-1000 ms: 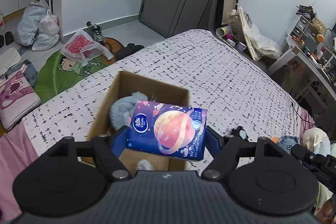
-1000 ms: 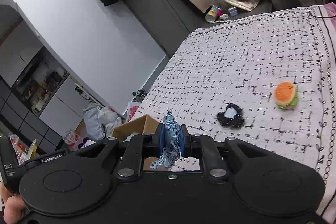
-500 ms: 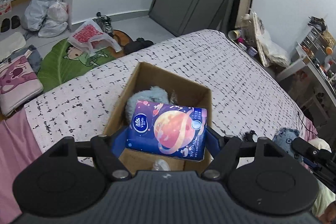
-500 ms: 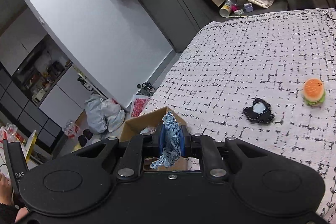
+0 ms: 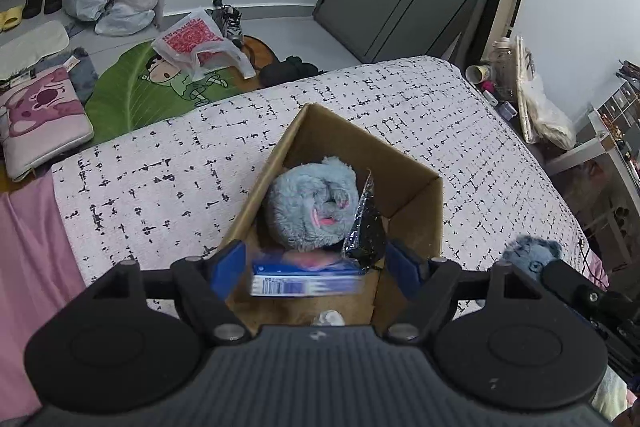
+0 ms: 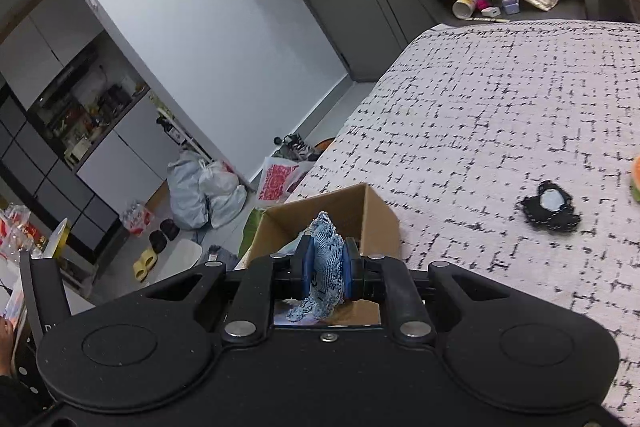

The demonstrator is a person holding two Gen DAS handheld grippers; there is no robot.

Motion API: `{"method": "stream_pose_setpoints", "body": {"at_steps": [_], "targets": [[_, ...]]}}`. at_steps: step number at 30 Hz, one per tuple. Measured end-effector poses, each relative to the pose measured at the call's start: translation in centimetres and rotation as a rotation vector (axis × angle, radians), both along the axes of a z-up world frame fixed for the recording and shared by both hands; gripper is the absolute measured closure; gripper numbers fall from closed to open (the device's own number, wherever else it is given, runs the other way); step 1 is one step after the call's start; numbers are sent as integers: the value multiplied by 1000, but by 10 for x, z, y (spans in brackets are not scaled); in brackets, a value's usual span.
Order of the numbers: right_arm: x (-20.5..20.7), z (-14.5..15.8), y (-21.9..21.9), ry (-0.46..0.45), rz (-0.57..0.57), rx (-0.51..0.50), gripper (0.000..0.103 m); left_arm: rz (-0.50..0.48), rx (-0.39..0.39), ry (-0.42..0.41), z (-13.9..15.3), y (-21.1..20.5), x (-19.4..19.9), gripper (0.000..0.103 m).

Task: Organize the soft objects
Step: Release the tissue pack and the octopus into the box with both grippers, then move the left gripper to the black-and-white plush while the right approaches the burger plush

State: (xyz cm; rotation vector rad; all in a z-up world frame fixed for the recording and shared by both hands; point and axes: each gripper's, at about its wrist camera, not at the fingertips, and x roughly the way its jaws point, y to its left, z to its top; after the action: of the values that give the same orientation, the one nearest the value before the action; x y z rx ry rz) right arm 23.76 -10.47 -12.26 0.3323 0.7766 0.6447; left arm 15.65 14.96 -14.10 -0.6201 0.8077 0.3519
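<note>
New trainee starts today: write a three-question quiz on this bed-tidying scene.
1. True or false: the right gripper is shut on a blue knitted cloth.
2. What fluffy thing lies in the cardboard box? A) grey-blue plush B) pillow C) shoe
3. Fill in: in the right wrist view, on the bedspread right of the box lies a black ___.
Key: 1 true; 2 A; 3 patch.

Black claw [image 5: 316, 267], blue pads [image 5: 229, 264]
</note>
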Motion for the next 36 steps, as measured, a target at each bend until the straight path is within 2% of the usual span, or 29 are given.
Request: {"method": "stream_pose_setpoints", "body": {"at_steps": [6, 7, 9, 11, 13, 15, 18, 20, 23, 27, 32, 36], "targets": [[1, -6, 23, 16, 27, -21, 88, 2, -39, 12, -6, 6, 0, 25], [1, -6, 26, 18, 30, -24, 85, 1, -42, 13, -6, 6, 0, 25], [3, -8, 31, 31, 32, -27, 78, -4, -46, 10, -6, 7, -1, 25], [6, -10, 32, 58, 39, -10, 51, -4, -50, 14, -7, 7, -1, 25], [6, -10, 30, 61, 24, -16, 45, -3, -53, 16, -7, 7, -1, 25], [6, -10, 24, 61, 21, -32, 44, -6, -47, 17, -7, 6, -1, 25], [8, -10, 13, 77, 11, -58, 37, -12, -36, 16, -6, 4, 0, 25], [9, -9, 5, 73, 5, -90, 30, -12, -24, 22, -6, 3, 0, 25], [10, -4, -9, 52, 11, -135, 25, -15, -21, 34, -6, 1, 1, 23], [17, 3, -32, 29, 4, -173, 24, -25, -3, 45, -5, -3, 2, 21], [25, 10, -63, 11, -26, -187, 19, -42, -8, 69, 0, -9, 3, 19], [32, 14, -88, 15, -53, -176, 18, -47, 72, 61, 13, -23, 4, 13]]}}
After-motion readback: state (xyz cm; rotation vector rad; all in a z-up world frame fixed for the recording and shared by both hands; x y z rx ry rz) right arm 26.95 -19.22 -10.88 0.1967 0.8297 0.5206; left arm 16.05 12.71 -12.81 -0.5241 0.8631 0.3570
